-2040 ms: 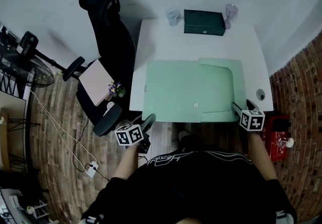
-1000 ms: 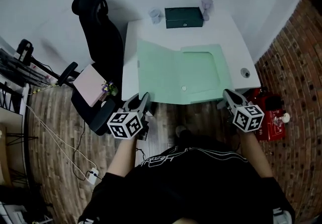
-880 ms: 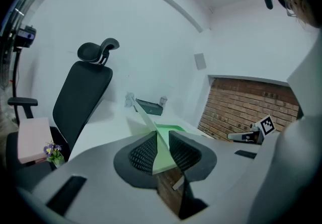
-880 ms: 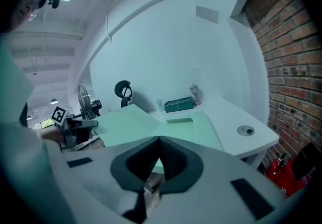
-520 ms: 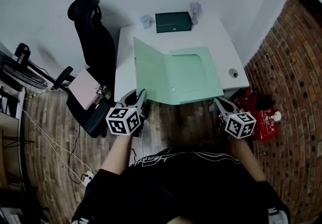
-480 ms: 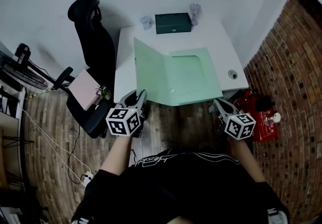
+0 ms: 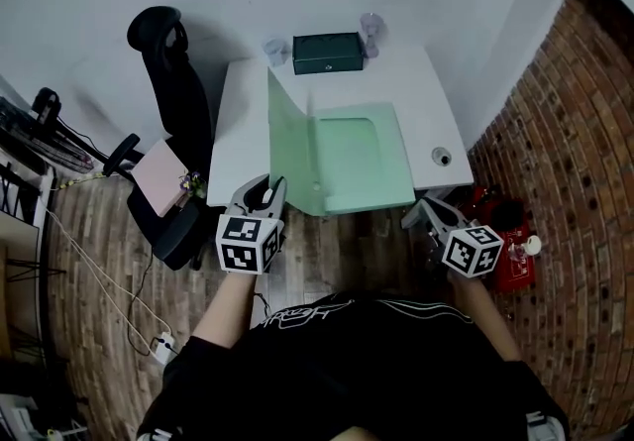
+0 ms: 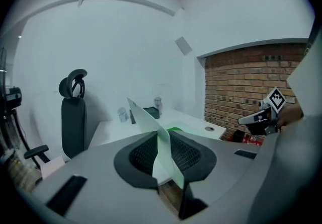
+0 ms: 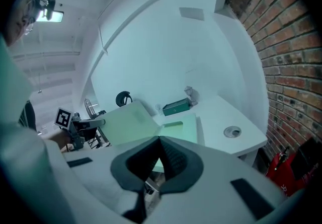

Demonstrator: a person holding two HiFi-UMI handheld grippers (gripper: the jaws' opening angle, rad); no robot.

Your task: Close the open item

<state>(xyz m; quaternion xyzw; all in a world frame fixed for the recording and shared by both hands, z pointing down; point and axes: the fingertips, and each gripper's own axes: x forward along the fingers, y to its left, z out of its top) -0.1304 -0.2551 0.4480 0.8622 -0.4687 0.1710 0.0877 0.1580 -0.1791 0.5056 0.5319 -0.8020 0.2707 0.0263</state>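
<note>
A pale green folder (image 7: 362, 162) lies open on the white desk (image 7: 238, 132). Its left cover (image 7: 292, 147) stands almost upright, lifted off the desk. My left gripper (image 7: 265, 187) is shut on that cover's near edge; in the left gripper view the thin sheet (image 8: 151, 122) runs between the pads (image 8: 188, 155). My right gripper (image 7: 416, 214) is shut at the folder's front right corner. In the right gripper view the folder (image 9: 183, 130) lies just beyond the closed tips (image 9: 160, 142); whether they pinch it is hidden.
A dark green box (image 7: 327, 53) sits at the desk's back edge between two glass cups (image 7: 274, 51) (image 7: 369, 26). A cable hole (image 7: 440, 157) is at the desk's right. An office chair (image 7: 168, 72) stands left, a brick wall (image 7: 555, 132) right, red gear (image 7: 500, 251) on the floor.
The folder's left cover has swung up from lying flat to nearly upright, carried by my left gripper moving up and rightward. The right gripper stayed shut by the front right corner.
</note>
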